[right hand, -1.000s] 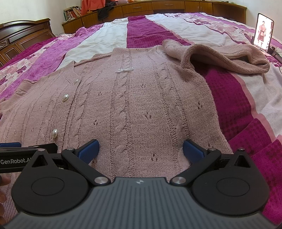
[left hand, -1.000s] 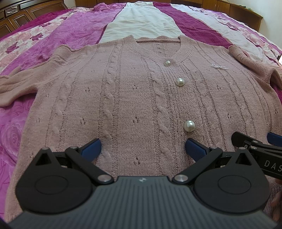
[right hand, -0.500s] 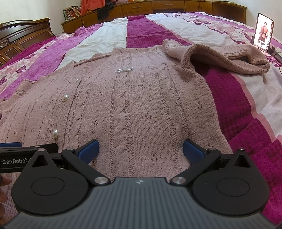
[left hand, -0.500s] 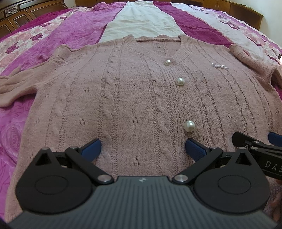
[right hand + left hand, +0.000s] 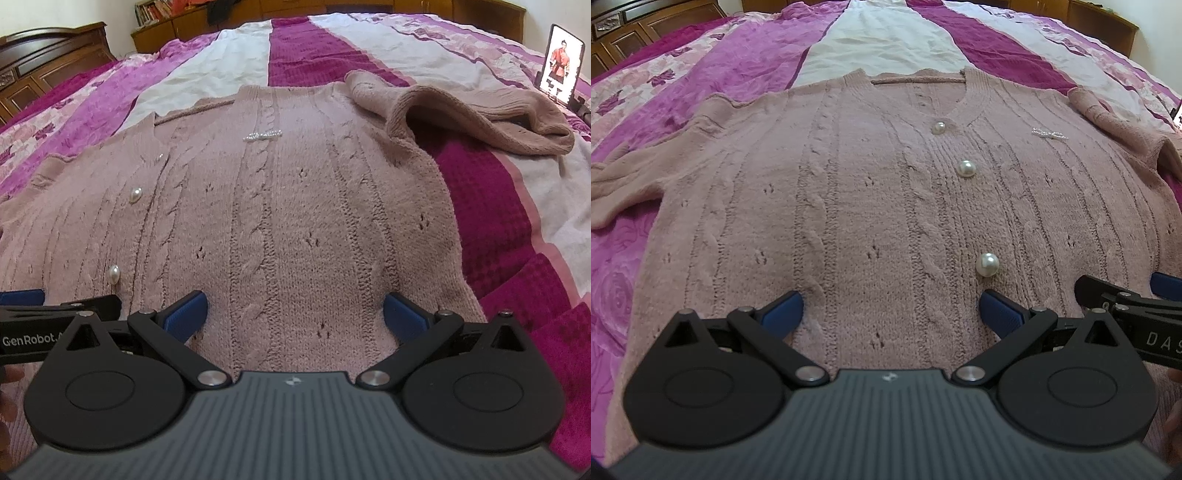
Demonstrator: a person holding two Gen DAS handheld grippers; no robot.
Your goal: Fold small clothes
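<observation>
Pink cable-knit cardigan [image 5: 871, 206] lay flat, front up, on the striped purple bedspread [image 5: 701, 81], 3 pearl buttons [image 5: 987, 264] showing. Left gripper [image 5: 890, 308] and right gripper [image 5: 293, 310] hung side by side over its hem, both spread wide, probably just clear of the knit.

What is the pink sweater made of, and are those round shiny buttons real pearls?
The pink sweater looks like soft knitted yarn, wool or acrylic: you can see twisted cable ribs, tiny holes and a fuzzy matte surface. The round buttons are glossy white with a bright highlight, like pearls, but they are more likely plastic imitation; the pictures cannot settle that. The little bow pin seems made of tiny beads.
</observation>
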